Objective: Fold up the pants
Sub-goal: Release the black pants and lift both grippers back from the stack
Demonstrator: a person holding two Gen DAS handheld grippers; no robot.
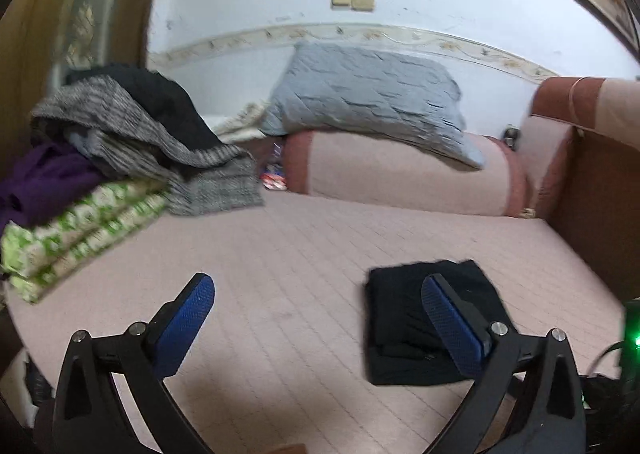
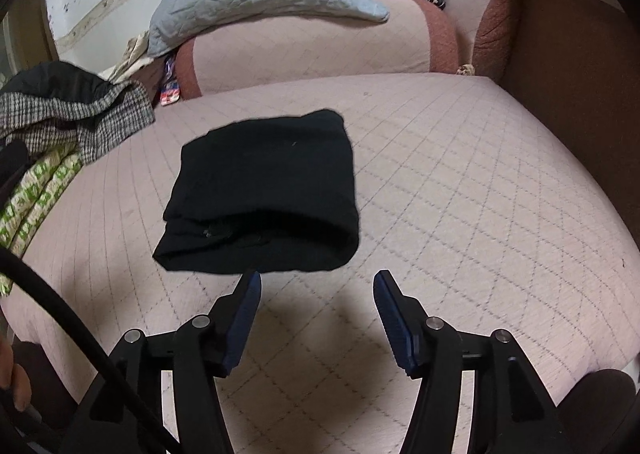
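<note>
Black pants (image 2: 264,194) lie folded into a compact rectangle on the pink quilted sofa seat (image 2: 460,190). In the left wrist view the same pants (image 1: 400,322) sit at the lower right, partly behind my right-hand finger. My left gripper (image 1: 318,290) is open wide above the seat with nothing between its blue pads. My right gripper (image 2: 316,286) is open just in front of the pants' near edge, apart from the cloth and holding nothing.
A pile of clothes, grey checked (image 1: 160,150), black and purple, rests on a folded green-and-white cloth (image 1: 80,226) at the left. A grey quilted pillow (image 1: 368,94) lies on a pink bolster (image 1: 400,174) at the back. The brown armrest (image 2: 572,74) bounds the right side.
</note>
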